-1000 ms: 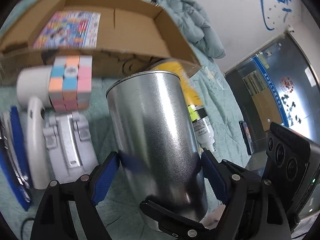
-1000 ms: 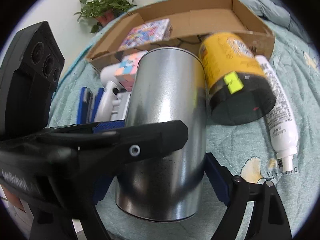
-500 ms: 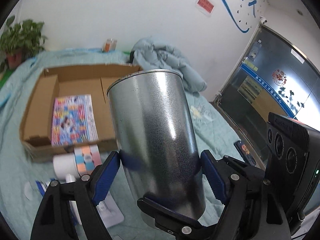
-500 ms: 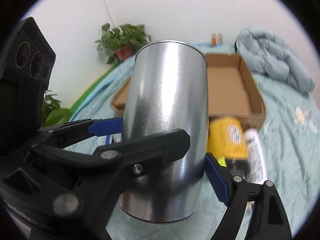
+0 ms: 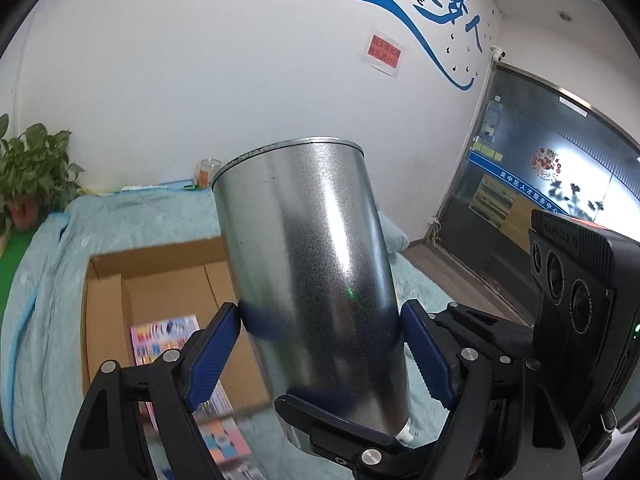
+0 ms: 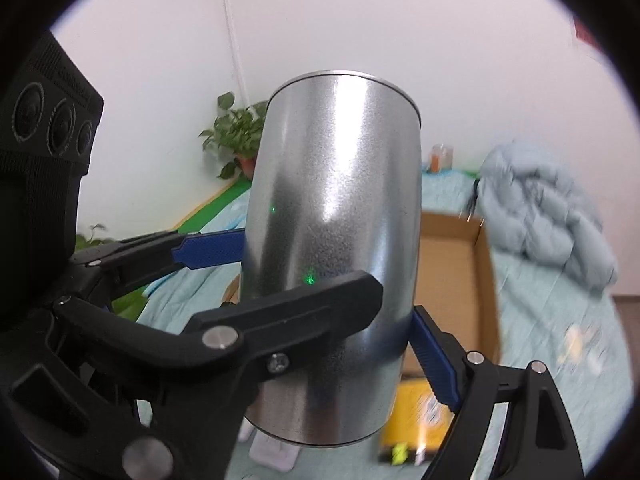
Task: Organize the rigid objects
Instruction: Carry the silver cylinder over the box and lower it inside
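Note:
A tall shiny metal can [image 5: 312, 280] hangs in the air, slightly tilted, above the light green cloth. My left gripper [image 5: 320, 336] is shut on its lower half, a blue pad pressed to each side. My right gripper [image 6: 332, 360] also clamps the metal can [image 6: 336, 220] from another side; only its right blue pad [image 6: 432, 352] shows. The left gripper's black finger [image 6: 280, 320] crosses in front of the can in the right wrist view. The can's bottom is hidden in the left wrist view.
An open cardboard box [image 5: 160, 280] lies below and behind the can, with a colourful booklet [image 5: 168, 340] inside. A pastel cube [image 5: 224, 440] and a yellow container [image 6: 416, 420] lie on the cloth. A bundled blanket [image 6: 548, 220] and a potted plant [image 5: 32, 176] stand farther back.
Both grippers have risen together with the can, lifting it off the cloth. The box and the loose items have dropped low in both views, and the wall now fills the background.

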Demonstrator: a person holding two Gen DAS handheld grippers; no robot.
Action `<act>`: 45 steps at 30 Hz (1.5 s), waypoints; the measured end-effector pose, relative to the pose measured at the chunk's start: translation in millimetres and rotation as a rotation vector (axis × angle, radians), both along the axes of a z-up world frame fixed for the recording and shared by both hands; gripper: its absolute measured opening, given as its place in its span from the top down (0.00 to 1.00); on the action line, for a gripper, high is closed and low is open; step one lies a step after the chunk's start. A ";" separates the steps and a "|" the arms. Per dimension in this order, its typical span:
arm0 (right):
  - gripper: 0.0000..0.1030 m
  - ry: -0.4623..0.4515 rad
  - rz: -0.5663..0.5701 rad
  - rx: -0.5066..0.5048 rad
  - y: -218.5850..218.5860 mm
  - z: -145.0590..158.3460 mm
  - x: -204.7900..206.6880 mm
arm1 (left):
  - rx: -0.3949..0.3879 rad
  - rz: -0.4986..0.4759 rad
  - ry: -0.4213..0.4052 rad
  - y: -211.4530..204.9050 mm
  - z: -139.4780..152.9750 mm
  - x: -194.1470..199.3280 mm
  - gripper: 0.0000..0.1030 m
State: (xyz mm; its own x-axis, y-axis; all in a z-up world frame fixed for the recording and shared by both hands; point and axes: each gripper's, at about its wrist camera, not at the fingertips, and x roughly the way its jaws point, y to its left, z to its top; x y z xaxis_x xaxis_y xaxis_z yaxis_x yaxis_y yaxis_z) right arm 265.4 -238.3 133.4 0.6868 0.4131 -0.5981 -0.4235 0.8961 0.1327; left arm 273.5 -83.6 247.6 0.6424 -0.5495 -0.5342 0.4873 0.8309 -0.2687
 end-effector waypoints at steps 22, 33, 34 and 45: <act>0.18 0.264 -0.022 0.037 2.9 -55.3 138.5 | 0.035 -0.008 0.323 -20.9 -49.6 190.3 0.23; 0.18 0.446 -0.003 0.050 10.0 -137.2 161.1 | 0.048 -0.019 0.480 -15.4 -176.4 220.0 0.23; 0.18 0.464 -0.003 0.053 10.6 -143.5 161.6 | 0.051 -0.022 0.493 -15.5 -187.5 221.8 0.23; 0.18 0.631 -0.003 0.075 6.9 -204.3 156.0 | 0.029 -0.036 0.583 -18.7 -281.6 216.8 0.22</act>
